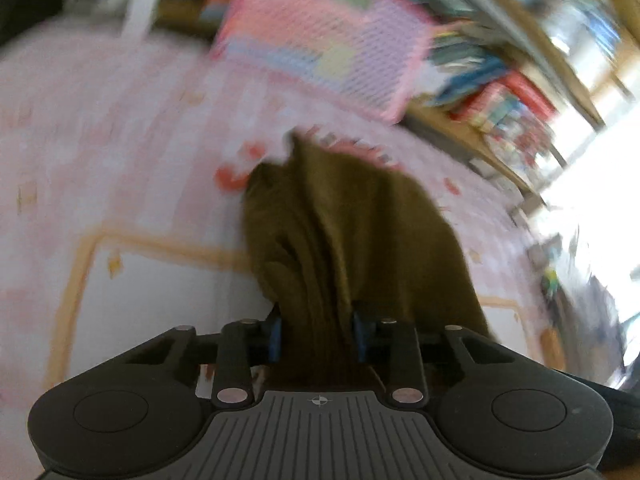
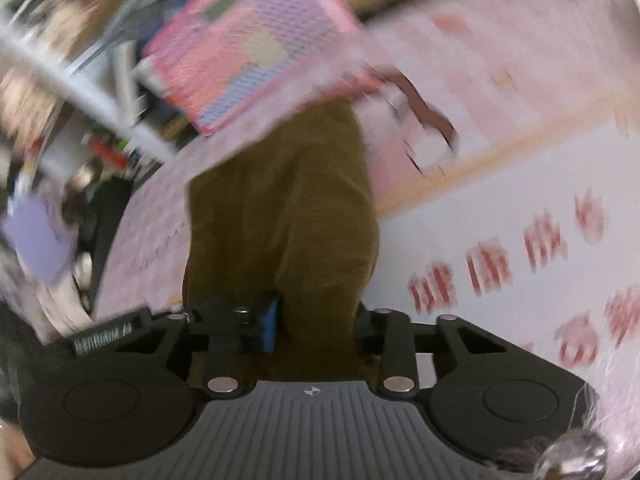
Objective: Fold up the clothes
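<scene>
Both views heavily smeared; detail is coarse.

Left gripper [image 1: 318,330]: jaws drawn in close on a bunch of the olive-brown garment [image 1: 344,232], blue pads pressing the cloth from either side. The fabric runs away from the jaws toward the far side in long gathered folds and fans out over the pink patterned mat [image 1: 100,128].

Right gripper [image 2: 316,326]: the same, jaws narrowed onto another part of the garment [image 2: 288,208], cloth wedged between the pads. Here the fabric runs away as a flatter, broader panel, its far end reaching toward a pink mesh basket [image 2: 248,40] at the mat's far edge. Red printed characters [image 2: 508,264] lie on the mat to the right of the cloth.

The garment is thus pinched at two points, one per gripper. It seems lifted at the near end, with its far end trailing toward the mat; whether that end touches cannot be told through the blur.

Judgement: a carrying or laying stroke of the fold. Whether this is spreading the piece out or bringing one edge over onto another, the pictures do not settle. Either way, the grips should stay level and evenly apart, with the cloth taut enough to land without creases.
</scene>
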Tool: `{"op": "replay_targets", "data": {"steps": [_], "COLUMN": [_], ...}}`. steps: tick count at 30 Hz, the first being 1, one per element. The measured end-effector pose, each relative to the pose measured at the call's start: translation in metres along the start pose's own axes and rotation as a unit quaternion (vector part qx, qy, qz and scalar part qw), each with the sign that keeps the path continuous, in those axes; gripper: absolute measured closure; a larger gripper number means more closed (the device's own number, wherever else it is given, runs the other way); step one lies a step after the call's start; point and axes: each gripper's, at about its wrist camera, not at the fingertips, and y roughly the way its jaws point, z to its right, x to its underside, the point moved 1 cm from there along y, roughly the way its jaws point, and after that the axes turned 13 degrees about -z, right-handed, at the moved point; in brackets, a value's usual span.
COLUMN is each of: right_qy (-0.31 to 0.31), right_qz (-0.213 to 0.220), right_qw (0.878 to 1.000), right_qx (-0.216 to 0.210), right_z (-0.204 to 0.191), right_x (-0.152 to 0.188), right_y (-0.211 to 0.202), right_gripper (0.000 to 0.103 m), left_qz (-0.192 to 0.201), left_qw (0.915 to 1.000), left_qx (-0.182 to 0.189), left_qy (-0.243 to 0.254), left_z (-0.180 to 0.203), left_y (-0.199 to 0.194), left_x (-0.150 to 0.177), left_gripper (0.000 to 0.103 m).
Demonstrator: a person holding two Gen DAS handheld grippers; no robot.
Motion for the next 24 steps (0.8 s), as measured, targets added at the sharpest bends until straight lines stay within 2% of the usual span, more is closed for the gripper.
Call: {"op": "replay_targets", "data": {"steps": [1,5,7,9,11,14,16,18,19,24], "right_qy": [-0.031,-0.001,0.035,0.061,0.075,0.089,0.085,0.064,0.048,-0.013], "right_qz": [0.014,-0.012,-0.033,-0.036,-0.040,-0.049,-0.051,-0.044,-0.038,0.008], "right_qw": [0.999,1.000,0.999,0.997,0.996,0.994,0.994,0.996,0.998,1.000], "right_qx": [0.012,0.009,0.001,-0.011,-0.017,-0.036,-0.042,-0.038,-0.033,-0.018], "right_z": [-0.009,0.003,0.016,0.025,0.031,0.035,0.032,0.025,0.020,0.001], "right_x": [0.003,0.007,0.007,0.008,0.007,0.007,0.006,0.006,0.007,0.010], "right_y": [-0.006,-0.002,0.005,0.007,0.010,0.016,0.019,0.016,0.013,-0.012], "right_gripper": [0.076,0.075,0.063,0.054,0.052,0.053,0.066,0.072,0.074,0.076], "left_qz": [0.010,-0.033,-0.043,-0.046,-0.043,-0.038,-0.034,-0.031,-0.029,0.007], "left_qw": [0.9997,0.9991,0.9980,0.9974,0.9976,0.9979,0.9981,0.9982,0.9983,0.9990], "left_qx": [-0.008,0.020,0.032,0.039,0.040,0.042,0.043,0.044,0.045,0.041], "left_qy": [0.023,-0.016,-0.033,-0.039,-0.036,-0.031,-0.027,-0.024,-0.022,0.012], "left_z": [0.007,-0.013,-0.022,-0.025,-0.023,-0.020,-0.018,-0.016,-0.015,0.002], "left_y": [-0.005,0.009,0.013,0.015,0.015,0.015,0.015,0.015,0.015,-0.005], "left_x": [0.002,0.002,0.002,0.002,0.003,0.003,0.004,0.005,0.005,0.008], "left_gripper": [0.073,0.069,0.063,0.056,0.053,0.055,0.063,0.070,0.071,0.072]}}
